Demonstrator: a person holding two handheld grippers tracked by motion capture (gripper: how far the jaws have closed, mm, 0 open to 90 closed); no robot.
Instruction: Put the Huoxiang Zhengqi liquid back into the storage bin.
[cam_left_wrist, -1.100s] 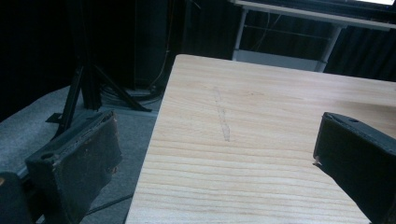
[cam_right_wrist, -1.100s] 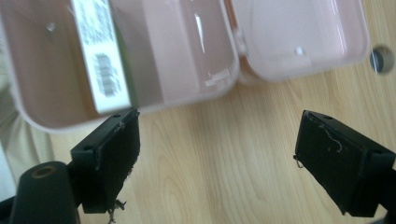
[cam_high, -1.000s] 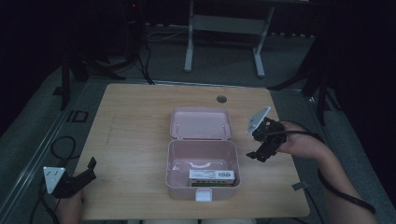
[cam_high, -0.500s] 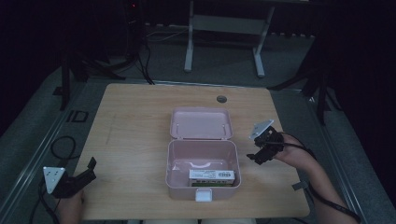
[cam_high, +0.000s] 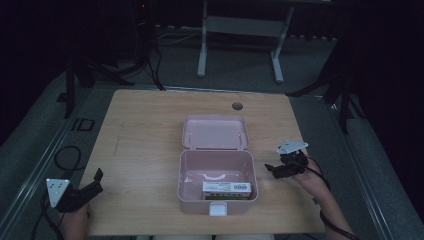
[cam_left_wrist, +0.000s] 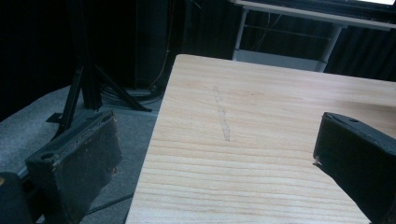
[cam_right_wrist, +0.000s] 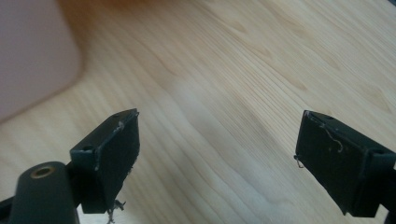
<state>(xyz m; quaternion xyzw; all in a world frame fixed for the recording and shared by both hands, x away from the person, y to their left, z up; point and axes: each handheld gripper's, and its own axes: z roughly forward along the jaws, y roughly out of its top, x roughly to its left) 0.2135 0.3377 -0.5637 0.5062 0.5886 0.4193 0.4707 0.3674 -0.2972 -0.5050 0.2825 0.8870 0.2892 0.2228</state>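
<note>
Pink box (cam_high: 217, 192) sits at table centre, towards the near edge, lid (cam_high: 216, 132) thrown back flat on the far side, hinge between the two halves. Inside, against the near wall, a small carton (cam_high: 226, 188) with a white barcoded label lies flat; the rest of the box floor looks bare. A pale latch tab (cam_high: 218, 209) sticks out from the near wall.

Right gripper (cam_high: 281, 169) rests just right of the box, apart from it, tongs spread and holding nothing. Its own view (cam_right_wrist: 217, 154) confirms this: bare wood between the jaws, pink box corner (cam_right_wrist: 32, 51) blurred at upper left. Left gripper (cam_high: 92, 184) at the near left corner of the table (cam_high: 145, 130), well apart from the box, tongs spread wide, nothing between them; its view (cam_left_wrist: 215, 154) looks over plain wood grain and the table's left edge.

Handling, as judged: box looks like thin moulded plastic, so light, stiff, smooth-walled and likely to skid on the wood if pushed from one side. Lid probably swings freely on the hinge; the far rim of the lid is the natural place to pinch for closing, with the other gripper steadying the base wall. The carton is light card, crushable under hard pinch; take it across its short sides. Latch tab is small and may need a firm press to seat.
</note>
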